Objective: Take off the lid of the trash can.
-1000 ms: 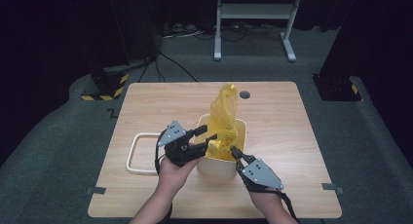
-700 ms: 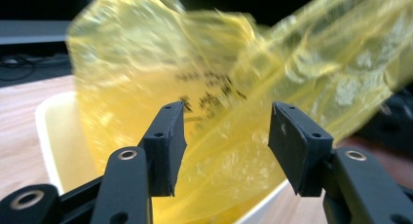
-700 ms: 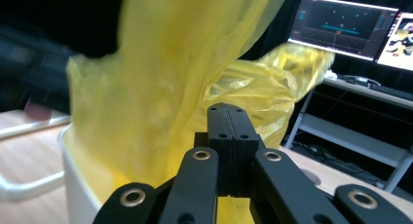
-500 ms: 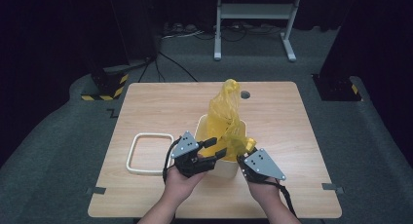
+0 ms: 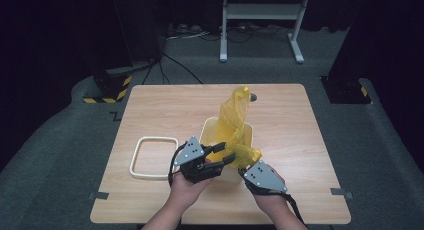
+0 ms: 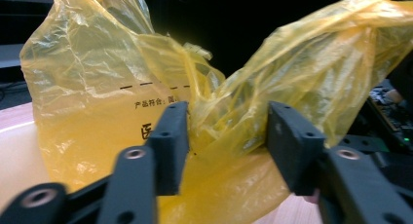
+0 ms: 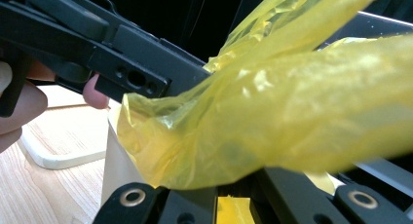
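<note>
Here the right gripper clamps the yellow bag; the left gripper's fingers, just closing, stand partly apart around a fold of it.

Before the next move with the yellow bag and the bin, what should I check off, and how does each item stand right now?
1. Right tongs clamped on the yellow bag: ok, plastic bunches out from the shut jaws in the right gripper view.
2. Left tongs have plastic between the pads: ok; the jaws have just been closing.
3. Left pads pressing the plastic: cannot tell.
4. Cream bin upright on the table: ok.
5. Bag spread over the bin's rim: not ok, it stands up twisted.
6. White frame apart from the bin: ok, it lies to the left.
</note>
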Tool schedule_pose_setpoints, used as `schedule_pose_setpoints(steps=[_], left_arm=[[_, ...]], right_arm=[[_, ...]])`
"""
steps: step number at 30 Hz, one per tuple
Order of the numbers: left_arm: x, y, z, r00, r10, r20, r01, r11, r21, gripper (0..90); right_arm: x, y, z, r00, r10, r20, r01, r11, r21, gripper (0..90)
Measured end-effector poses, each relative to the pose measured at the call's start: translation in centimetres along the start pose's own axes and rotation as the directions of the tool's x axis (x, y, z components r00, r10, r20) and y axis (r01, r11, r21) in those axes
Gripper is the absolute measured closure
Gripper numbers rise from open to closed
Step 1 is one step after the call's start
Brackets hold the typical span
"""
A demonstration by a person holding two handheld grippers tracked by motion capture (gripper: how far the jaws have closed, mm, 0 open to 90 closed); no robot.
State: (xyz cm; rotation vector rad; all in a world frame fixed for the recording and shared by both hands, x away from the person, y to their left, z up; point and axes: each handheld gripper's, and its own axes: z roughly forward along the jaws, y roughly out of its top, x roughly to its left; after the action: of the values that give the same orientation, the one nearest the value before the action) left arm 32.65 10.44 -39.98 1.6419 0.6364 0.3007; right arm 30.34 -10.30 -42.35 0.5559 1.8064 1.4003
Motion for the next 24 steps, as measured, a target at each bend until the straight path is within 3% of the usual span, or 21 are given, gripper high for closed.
schedule_pose_setpoints(steps=[3, 9, 20, 22, 24], left_arm=[[0.2, 0.0, -0.1, 1.0000, -0.007, 0.000, 0.007, 1.0000, 0.001, 67.1], [0.5, -0.2, -0.7, 0.9990, -0.011, -0.044, 0.011, 0.9998, -0.018, 80.7], [0.6, -0.6, -1.5, 0.9932, 0.003, -0.117, -0.011, 0.9977, -0.068, 85.0], [0.6, -0.6, -1.9, 0.9914, -0.006, -0.130, -0.006, 0.9958, -0.092, 85.9], [0.4, -0.4, -2.2, 0.9892, 0.013, -0.146, -0.030, 0.9933, -0.112, 86.4]], right_arm=[[0.0, 0.0, 0.0, 1.0000, 0.002, 0.000, -0.002, 1.000, 0.003, 90.0], [0.2, -0.2, 0.0, 0.9998, 0.000, 0.019, 0.000, 1.000, 0.010, 90.0], [-0.8, -0.4, -0.4, 0.9948, 0.051, 0.088, -0.053, 0.998, 0.017, 90.0], [-1.1, -0.3, -0.6, 0.9924, 0.068, 0.102, -0.069, 0.998, 0.009, 90.0], [-1.9, 0.1, -0.9, 0.9887, 0.094, 0.117, -0.093, 0.996, -0.016, 90.0]])
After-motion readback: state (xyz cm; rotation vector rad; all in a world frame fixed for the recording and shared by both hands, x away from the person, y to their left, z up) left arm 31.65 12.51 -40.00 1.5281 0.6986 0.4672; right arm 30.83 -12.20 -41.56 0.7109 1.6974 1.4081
